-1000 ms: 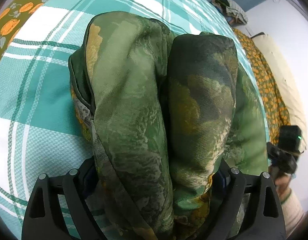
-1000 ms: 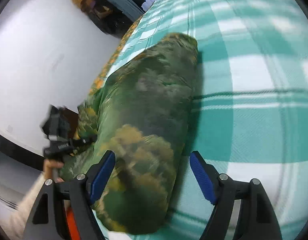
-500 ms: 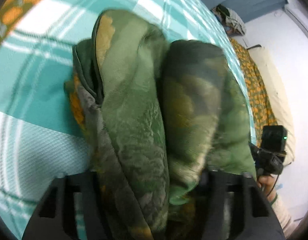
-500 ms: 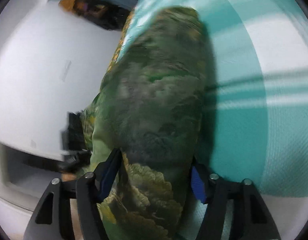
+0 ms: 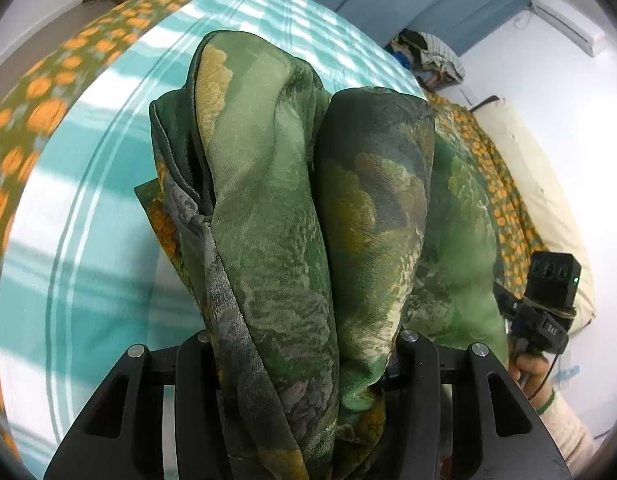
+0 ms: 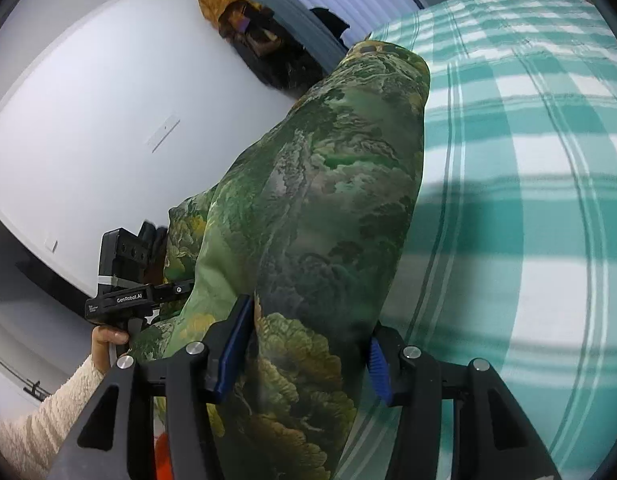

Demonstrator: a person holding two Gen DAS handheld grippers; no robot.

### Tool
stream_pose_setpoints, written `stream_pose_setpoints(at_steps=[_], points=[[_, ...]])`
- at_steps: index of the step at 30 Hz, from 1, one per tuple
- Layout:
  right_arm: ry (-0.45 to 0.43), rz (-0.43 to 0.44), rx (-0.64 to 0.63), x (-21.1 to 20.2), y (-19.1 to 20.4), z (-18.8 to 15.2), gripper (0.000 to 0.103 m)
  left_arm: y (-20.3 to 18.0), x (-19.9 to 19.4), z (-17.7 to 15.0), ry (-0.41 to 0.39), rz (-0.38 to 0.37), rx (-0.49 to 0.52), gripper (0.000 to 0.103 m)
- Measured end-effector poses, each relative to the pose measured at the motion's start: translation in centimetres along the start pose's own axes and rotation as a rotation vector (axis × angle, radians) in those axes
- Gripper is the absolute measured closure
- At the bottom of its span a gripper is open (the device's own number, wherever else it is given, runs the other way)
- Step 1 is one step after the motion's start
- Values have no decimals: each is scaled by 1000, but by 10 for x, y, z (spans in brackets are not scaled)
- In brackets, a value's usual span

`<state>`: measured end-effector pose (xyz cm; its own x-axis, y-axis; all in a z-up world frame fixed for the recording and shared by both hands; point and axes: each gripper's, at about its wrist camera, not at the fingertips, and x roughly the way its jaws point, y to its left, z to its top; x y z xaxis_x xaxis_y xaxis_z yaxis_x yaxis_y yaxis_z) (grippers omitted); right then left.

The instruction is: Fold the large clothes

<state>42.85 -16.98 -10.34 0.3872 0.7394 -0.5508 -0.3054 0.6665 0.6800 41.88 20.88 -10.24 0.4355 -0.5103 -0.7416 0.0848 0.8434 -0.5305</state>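
Up close in the left wrist view, the left gripper [image 5: 304, 364] is pinching a thick bundle of the green patterned garment [image 5: 292, 200], with its two black fingers [image 5: 196, 384] closed in tightly against the cloth on either side. The garment is bulging forward in two rounded folds that are pressing against each other and filling the middle of the view. Beneath and beyond it, the teal and white checked bedsheet [image 5: 88, 240] is spreading across the bed, bordered by an orange-flowered cover [image 5: 40, 108]. At the right edge, the right gripper [image 5: 548, 300] is showing from outside, held in a hand [image 5: 528, 368], beside a cream pillow [image 5: 536, 200] lying along the wall. How far its fingers are parted I cannot tell from here.

Over in the right wrist view, the right gripper [image 6: 308, 352] is clamping a fold of the same garment [image 6: 328, 200] between its blue pads [image 6: 232, 344], which are pressing into the cloth from both sides. The garment is stretching away from the fingers as a long padded roll, resting along the left margin of the checked bedsheet [image 6: 528, 200]. At the left, the left gripper [image 6: 128, 288] is appearing side-on in a hand [image 6: 106, 340] with a cream fleece sleeve [image 6: 40, 420], against a white wall [image 6: 108, 100].
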Motion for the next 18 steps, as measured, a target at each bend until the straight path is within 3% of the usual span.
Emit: stream_pose_setpoints(at_steps=[5,12,15,18], points=[[-38,-4,34,18,-33,38,51,2,37,35,7,7,11,55],[-35,-7,80,39,-80,52,51,13,80,54,38,21,25,54],[2,-20,122,59,-105,54,50,27,107,51,74,32,-1,45],[13,-2,169,72,-125,47,50,46,107,45,54,-43,-60,30]])
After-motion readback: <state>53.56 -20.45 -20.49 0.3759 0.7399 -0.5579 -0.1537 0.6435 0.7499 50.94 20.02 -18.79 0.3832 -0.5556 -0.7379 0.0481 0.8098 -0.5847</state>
